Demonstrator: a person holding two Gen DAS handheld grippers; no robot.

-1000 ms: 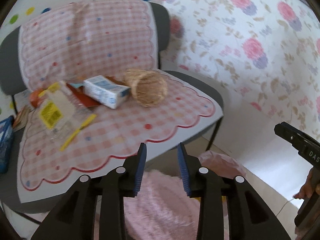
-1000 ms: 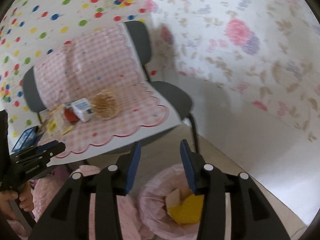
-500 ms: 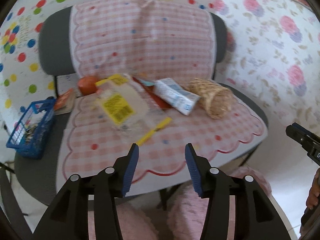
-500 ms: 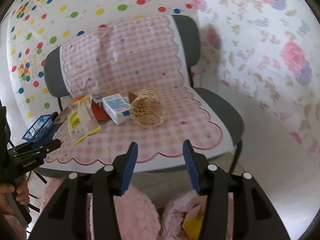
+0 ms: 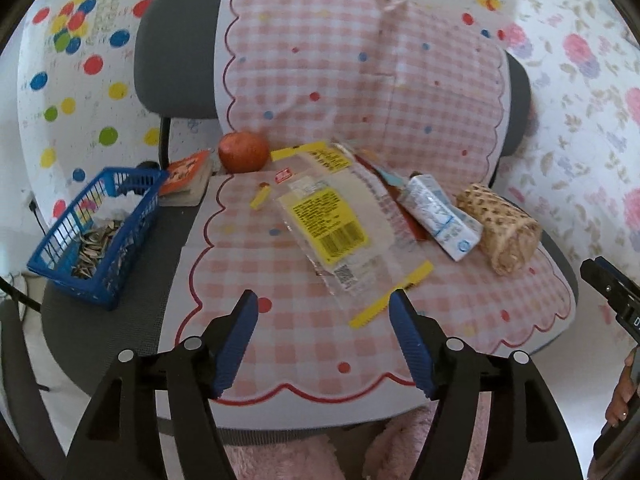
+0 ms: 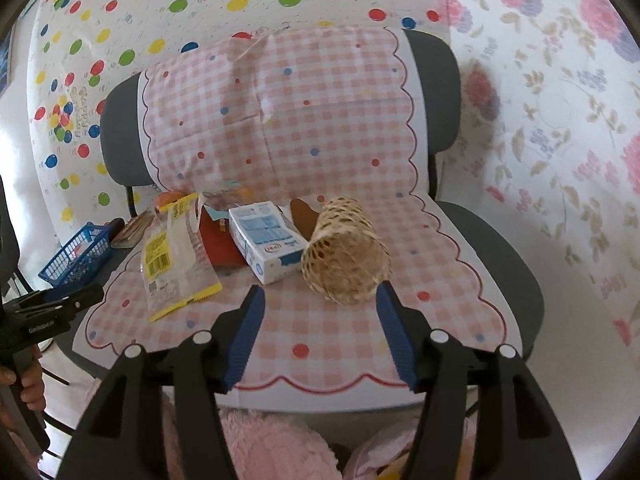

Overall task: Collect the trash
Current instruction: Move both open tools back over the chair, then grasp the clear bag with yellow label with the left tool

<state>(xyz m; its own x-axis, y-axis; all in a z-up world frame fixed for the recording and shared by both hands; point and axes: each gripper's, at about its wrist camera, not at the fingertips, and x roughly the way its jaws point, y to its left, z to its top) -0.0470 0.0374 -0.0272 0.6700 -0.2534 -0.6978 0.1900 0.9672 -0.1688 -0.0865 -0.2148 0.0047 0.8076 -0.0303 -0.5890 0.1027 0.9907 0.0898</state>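
Note:
A clear plastic wrapper with a yellow label [image 5: 332, 228] lies on the pink checked cloth [image 5: 304, 336] of a grey chair. It also shows in the right wrist view [image 6: 172, 264]. Beside it lie a white and blue carton [image 5: 440, 216] [image 6: 268, 240], a red packet [image 6: 218, 240] and a woven basket on its side [image 5: 500, 228] [image 6: 346, 252]. My left gripper [image 5: 322, 340] is open and empty just in front of the wrapper. My right gripper [image 6: 318, 332] is open and empty in front of the basket and carton.
A red apple [image 5: 243, 151] sits at the back of the seat. A blue basket of seed shells [image 5: 100, 232] and a small book [image 5: 186, 178] lie on the seat's left. Pink fluffy fabric [image 6: 260, 448] lies below the seat edge. Patterned walls stand behind.
Both grippers have risen and moved toward the chair seat. Both have opened wider. The left view has swung left onto the wrapper.

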